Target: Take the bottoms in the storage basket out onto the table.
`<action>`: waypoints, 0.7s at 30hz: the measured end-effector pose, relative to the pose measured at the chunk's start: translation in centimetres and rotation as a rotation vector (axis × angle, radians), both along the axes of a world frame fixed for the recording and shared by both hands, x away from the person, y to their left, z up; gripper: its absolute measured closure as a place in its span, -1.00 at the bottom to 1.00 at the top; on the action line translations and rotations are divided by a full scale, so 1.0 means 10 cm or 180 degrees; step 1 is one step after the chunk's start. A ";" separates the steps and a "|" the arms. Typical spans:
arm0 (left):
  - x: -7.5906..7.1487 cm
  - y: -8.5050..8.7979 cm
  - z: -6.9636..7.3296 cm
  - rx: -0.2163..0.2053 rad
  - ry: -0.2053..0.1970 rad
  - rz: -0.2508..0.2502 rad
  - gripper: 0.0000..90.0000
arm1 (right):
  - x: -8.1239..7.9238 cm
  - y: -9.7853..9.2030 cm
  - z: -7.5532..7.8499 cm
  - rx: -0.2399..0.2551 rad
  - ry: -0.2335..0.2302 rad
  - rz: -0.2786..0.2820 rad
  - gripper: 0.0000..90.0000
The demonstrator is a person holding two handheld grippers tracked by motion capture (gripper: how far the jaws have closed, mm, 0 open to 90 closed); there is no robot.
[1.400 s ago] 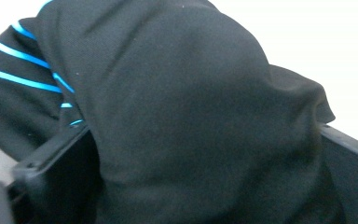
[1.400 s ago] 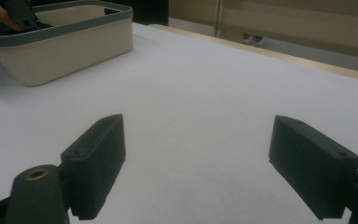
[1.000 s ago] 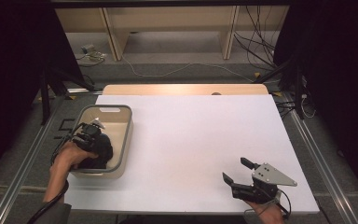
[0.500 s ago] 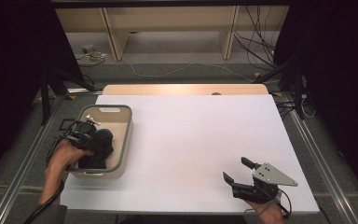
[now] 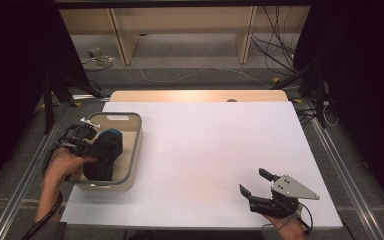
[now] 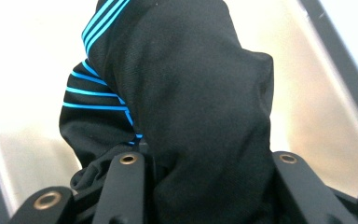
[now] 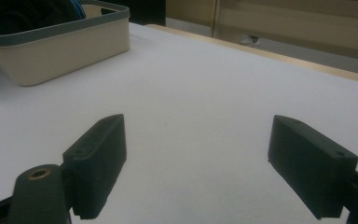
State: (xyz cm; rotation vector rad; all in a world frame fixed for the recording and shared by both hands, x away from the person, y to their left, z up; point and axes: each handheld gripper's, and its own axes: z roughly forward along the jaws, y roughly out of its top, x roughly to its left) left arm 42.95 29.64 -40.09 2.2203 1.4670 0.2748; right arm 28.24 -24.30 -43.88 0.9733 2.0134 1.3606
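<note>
While your left gripper (image 5: pixel 91 145) clamps the black garment with blue stripes (image 6: pixel 186 107), the bundle hangs partly above the beige basket (image 5: pixel 132 150) at the table's left, so you look to be at the lifting-out step. Your right gripper (image 5: pixel 260 187) rests near the front right edge, jaws spread and empty. Next, raise the cloth clear of the rim before carrying it over the white table (image 5: pixel 205 145).

A grey floor (image 5: pixel 200 75) strewn with cables (image 5: pixel 280 55) lies beyond the table, under pale wooden shelving (image 5: pixel 180 25).
</note>
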 end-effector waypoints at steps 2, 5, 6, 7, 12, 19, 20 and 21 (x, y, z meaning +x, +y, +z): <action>-0.01 0.00 0.03 -0.0026 -0.0029 -0.0004 0.39 | 0.00 0.00 0.00 0.0002 0.0001 -0.0002 -0.55; -0.03 -0.01 0.07 -0.0072 -0.0042 -0.0060 0.39 | 0.00 0.00 0.00 0.0004 0.0000 0.0003 -0.55; -0.03 -0.01 0.09 -0.0099 -0.0062 -0.0063 0.39 | 0.00 0.00 0.00 0.0007 0.0000 0.0008 -0.55; -0.04 -0.01 0.11 -0.0121 -0.0078 -0.0063 0.39 | 0.00 0.00 0.00 0.0008 0.0000 0.0012 -0.55; -0.08 -0.02 0.20 -0.0201 -0.0185 -0.0091 0.39 | 0.00 0.00 0.00 0.0010 -0.0003 0.0011 -0.55; -0.12 -0.03 0.32 -0.0366 -0.0360 -0.0132 0.39 | 0.00 0.00 0.00 0.0005 -0.0008 0.0003 -0.55; -0.12 -0.03 0.34 -0.0379 -0.0384 -0.0135 0.39 | 0.00 0.00 0.00 0.0006 -0.0006 0.0002 -0.55; -0.13 -0.03 0.35 -0.0409 -0.0416 -0.0120 0.39 | 0.00 0.00 0.00 0.0000 -0.0008 0.0001 -0.55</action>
